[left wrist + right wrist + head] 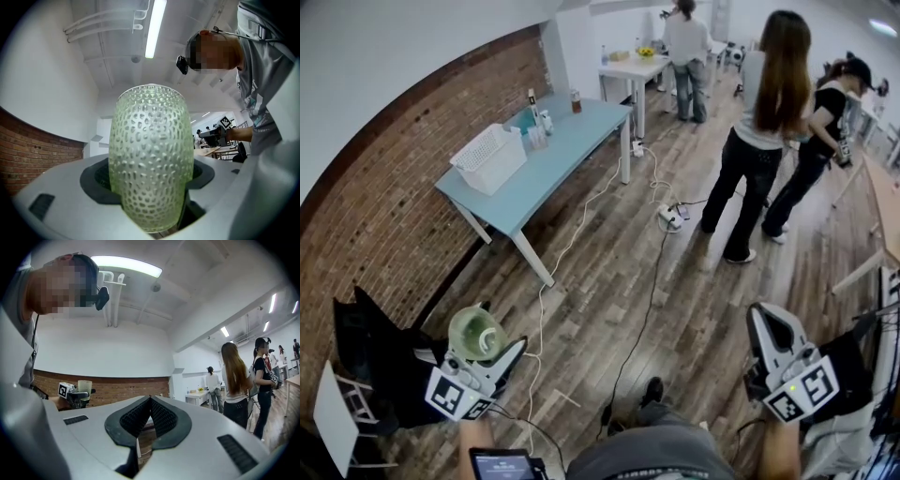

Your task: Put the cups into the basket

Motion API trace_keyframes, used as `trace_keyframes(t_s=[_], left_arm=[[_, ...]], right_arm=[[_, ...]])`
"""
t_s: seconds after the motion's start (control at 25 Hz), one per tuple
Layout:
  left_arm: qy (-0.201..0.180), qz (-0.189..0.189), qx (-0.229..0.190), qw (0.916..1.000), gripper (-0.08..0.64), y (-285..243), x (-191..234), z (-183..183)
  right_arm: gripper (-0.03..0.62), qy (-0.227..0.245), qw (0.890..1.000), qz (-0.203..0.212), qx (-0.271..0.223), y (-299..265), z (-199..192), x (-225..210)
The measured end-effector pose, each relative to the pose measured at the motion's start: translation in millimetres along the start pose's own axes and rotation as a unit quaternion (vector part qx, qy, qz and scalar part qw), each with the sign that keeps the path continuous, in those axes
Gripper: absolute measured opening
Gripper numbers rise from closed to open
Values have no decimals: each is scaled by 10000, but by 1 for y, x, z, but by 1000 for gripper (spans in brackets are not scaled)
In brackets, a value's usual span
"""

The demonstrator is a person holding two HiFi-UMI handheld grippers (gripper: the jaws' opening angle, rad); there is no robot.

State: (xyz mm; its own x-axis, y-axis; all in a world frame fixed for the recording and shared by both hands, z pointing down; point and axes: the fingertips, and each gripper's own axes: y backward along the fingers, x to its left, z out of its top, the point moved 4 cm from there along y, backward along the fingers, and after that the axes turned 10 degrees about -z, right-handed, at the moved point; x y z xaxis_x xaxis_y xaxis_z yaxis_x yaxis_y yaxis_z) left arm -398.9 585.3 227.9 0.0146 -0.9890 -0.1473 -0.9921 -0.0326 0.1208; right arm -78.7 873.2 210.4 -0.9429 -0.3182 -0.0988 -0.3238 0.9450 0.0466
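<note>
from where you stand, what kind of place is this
Probably a shared lab or workshop, not a home: worktables like the blue table and white table, a power strip with cables trailing across the wood floor, and several people standing farther off.

Pale green cup, glass, dimpled all over, rounded sides. Upright, mouth open to the ceiling, clamped between the pads of the left tongs, lower part sunk between them, rim well clear above.

White basket, slatted sides, open-topped, upright on the near end of the blue table, well apart from the left tongs, far ahead of them. Just beside its far end, small clear cups, too small to count.
</note>
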Motion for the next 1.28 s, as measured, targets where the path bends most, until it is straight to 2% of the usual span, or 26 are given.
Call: trace_keyframes(t_s=[0.08,0.36,0.76,0.92,1.28], left_arm=[[-9,14,45,10000,354,-22,8,-9],[12,116,71,9999,354,-79,25,-31],[95,315,138,9994,354,-106,69,-41],[113,336,146,9993,354,-117,107,-43],[131,183,-39,9997,354,-134,198,-59]], right_arm=[[11,-134,9999,73,51,-15,-10,-19],[11,-123,9989,390,231,-68,-20,-61],[11,-240,9969,635,394,-133,-26,-72],[11,-265,9965,627,494,-176,-32,-77],[11,-131,9971,596,450,-264,-29,-52]])
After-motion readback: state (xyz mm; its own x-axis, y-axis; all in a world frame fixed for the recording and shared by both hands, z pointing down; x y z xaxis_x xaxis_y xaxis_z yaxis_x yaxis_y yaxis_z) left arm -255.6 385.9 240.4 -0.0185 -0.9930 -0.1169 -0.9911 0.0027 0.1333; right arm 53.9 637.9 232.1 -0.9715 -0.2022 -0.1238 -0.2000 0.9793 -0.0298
